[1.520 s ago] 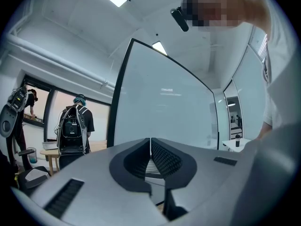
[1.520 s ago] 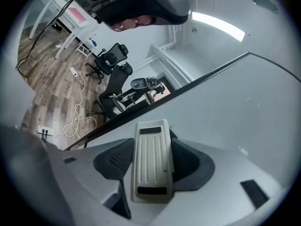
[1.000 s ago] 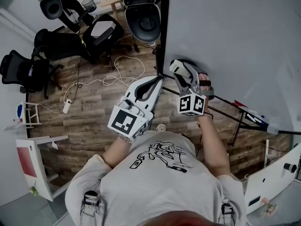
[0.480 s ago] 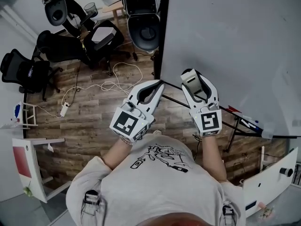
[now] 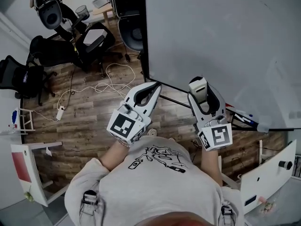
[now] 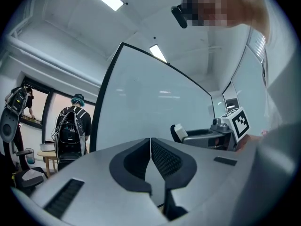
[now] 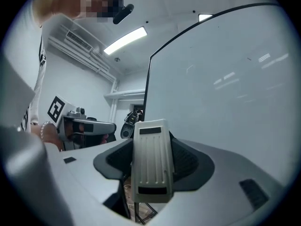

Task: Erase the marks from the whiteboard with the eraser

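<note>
Pale ribbed plastic forms the eraser [image 7: 150, 160], which is clamped between the jaws of the right gripper [image 5: 200, 86], right of centre in the head view, near the lower edge of the whiteboard [image 5: 225, 36]. The left gripper [image 5: 155, 86] is held beside it, jaws pressed together on nothing. Only faint smudges can be made out toward the board's right side. No stroke is judged to be in hand; next the eraser would need to be raised and laid flat against the surface.
</note>
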The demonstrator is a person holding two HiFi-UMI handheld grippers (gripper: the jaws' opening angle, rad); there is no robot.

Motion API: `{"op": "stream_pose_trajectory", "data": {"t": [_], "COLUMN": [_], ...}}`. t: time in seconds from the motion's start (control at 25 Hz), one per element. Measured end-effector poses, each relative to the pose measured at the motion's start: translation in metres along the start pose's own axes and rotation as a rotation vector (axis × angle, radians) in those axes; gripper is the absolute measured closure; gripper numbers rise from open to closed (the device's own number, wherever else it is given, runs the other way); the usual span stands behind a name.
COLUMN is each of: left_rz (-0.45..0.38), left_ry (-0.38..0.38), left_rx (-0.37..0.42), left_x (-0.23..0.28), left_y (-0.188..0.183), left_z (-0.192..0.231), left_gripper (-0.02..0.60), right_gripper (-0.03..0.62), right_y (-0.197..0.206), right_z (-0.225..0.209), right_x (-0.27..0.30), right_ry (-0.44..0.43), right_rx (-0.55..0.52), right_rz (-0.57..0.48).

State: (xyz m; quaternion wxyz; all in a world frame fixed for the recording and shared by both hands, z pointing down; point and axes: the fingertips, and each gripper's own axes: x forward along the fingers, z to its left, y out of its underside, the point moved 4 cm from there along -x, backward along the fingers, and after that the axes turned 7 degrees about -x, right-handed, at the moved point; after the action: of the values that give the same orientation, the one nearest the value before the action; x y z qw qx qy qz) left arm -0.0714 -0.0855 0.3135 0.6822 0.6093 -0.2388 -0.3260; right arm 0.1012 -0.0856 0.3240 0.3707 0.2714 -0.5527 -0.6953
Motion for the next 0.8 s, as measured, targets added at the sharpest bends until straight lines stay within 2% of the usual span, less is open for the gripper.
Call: {"op": "stream_pose_trajectory", "data": {"t": [0.36,0.8], "left_rz": [0.017,0.016], "left_ry": [0.037,0.055], "left_rx": [-0.002,0.013], "left_x": [0.026,0.048], "left_y": [0.002,0.002], "left_z": [-0.032,-0.064], "left_gripper": [0.558,0.558], "right_gripper": [0.332,0.332], "right_y": [-0.012,-0.017], "right_z": [-0.023,-0.042], "right_x": [-0.046,-0.082], "right_ry": [0.053,0.059], "right_rx": [0.05,0.054], "right_rz": [-0.023,-0.041]}}
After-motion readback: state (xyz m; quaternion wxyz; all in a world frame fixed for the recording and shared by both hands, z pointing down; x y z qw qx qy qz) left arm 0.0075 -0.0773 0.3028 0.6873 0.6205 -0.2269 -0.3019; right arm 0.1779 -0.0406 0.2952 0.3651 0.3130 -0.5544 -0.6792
